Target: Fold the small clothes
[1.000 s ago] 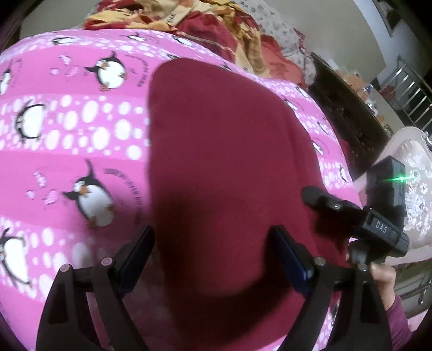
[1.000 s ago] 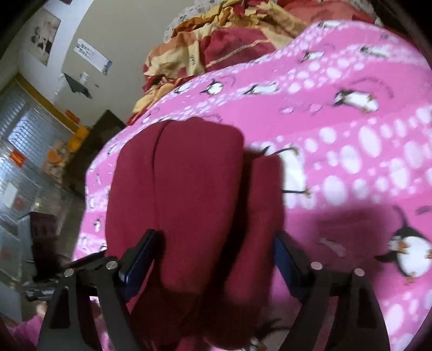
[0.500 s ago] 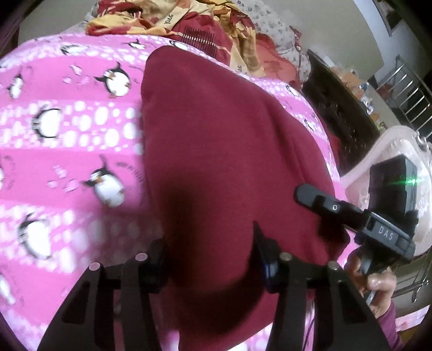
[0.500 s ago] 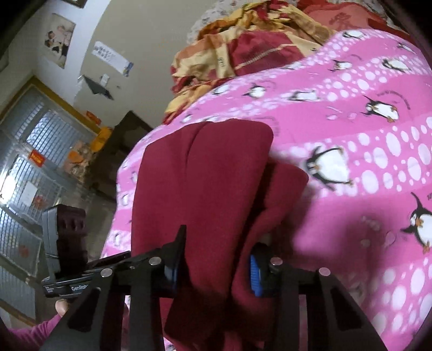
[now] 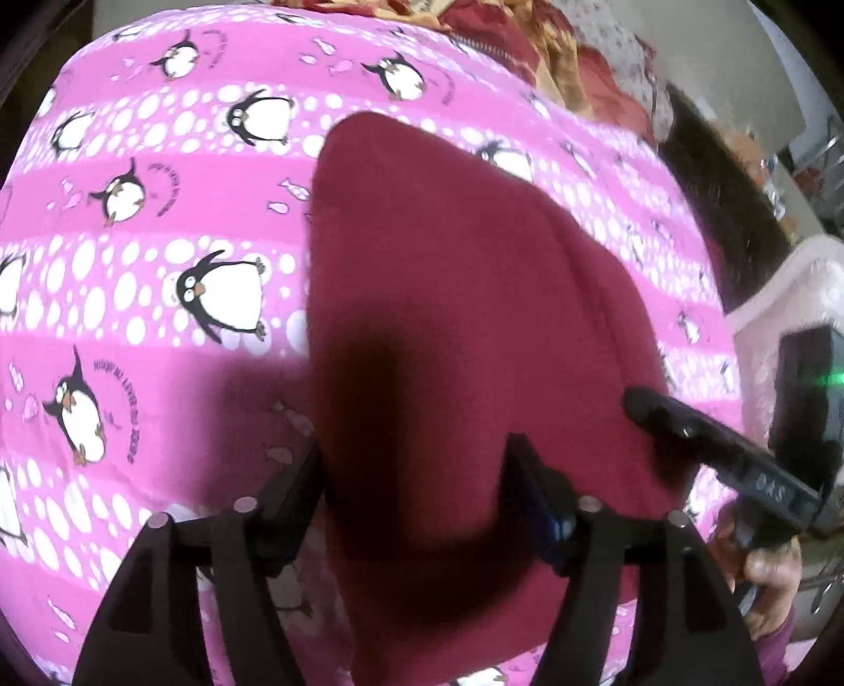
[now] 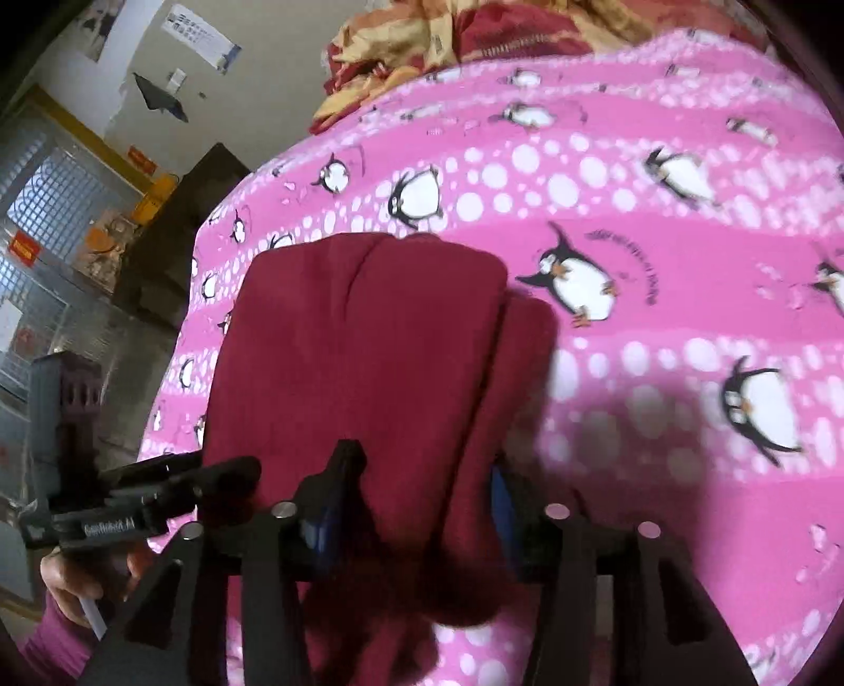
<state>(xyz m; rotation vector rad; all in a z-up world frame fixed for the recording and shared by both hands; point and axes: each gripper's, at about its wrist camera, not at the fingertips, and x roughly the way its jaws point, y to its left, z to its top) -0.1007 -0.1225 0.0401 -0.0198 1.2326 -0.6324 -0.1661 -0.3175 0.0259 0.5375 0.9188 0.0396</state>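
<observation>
There is one dark red garment point(image 5: 464, 327), and it lies folded on the pink penguin blanket point(image 5: 158, 327) of the bed, with its near edge hanging toward me. In the right wrist view I count two layers of it side by side, a wide one and a narrower one point(image 6: 522, 369) to its right.

I hold two claws, one in each hand. My left claw point(image 5: 416, 475) points steeply down at the near part of the garment; the cloth is between its two fingers, and the jaws are opening. I cannot tell if the pads still press the cloth. My right claw point(image 6: 422, 475) also points down, with the folded cloth bunched between its fingers; its jaws are opening too, and the cloth there touches both blue pads.

Each view shows the other claw beside the garment, with my hand point(image 5: 765, 580) under it in a pink sleeve point(image 6: 53, 644).

One red and yellow quilt point(image 6: 475, 37) lies behind the blanket.
</observation>
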